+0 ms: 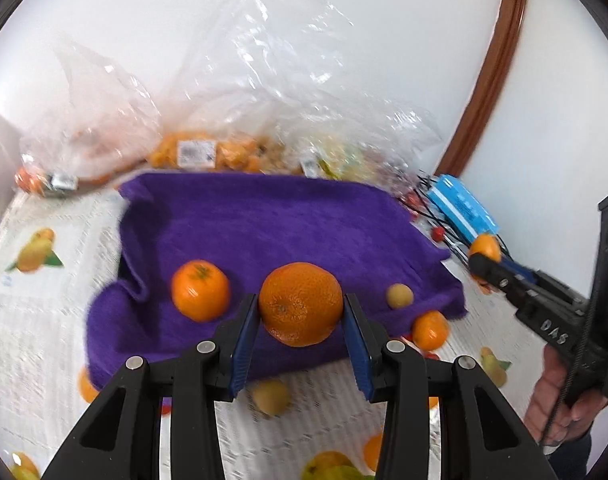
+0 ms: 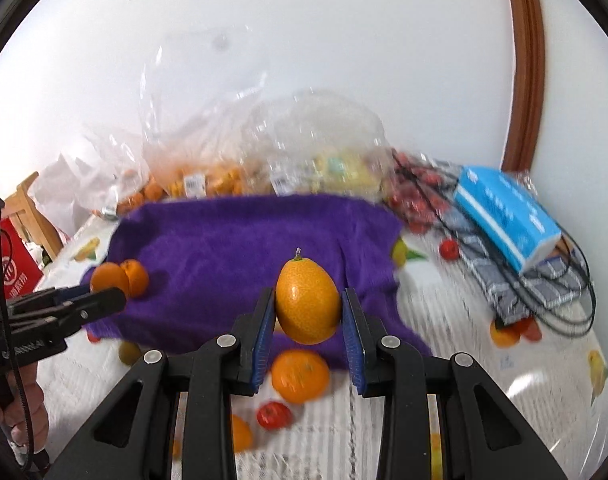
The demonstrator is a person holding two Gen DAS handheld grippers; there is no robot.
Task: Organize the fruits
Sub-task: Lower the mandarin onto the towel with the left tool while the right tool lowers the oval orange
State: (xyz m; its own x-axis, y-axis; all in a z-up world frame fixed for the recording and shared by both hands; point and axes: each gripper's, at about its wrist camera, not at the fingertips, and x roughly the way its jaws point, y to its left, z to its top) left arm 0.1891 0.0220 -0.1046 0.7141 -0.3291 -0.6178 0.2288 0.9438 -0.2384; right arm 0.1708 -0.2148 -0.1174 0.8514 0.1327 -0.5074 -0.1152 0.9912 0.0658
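mandarin round, orange, clamped between left gripper pads over purple towel; kumquat oval, stem up, clamped in right gripper | second mandarin resting on towel; small yellow-brown fruit on towel

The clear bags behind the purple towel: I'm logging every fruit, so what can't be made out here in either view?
- Clear bags: contents blurred behind crinkled, glaring plastic in both views; labels unreadable.
- Red fruits near the blue box: motion-blurred, partly under black cables, so uncountable.
- Fruit below the left gripper, which holds a mandarin: partly hidden by its fingers.
- Right gripper holds a kumquat; its underside is unseen.
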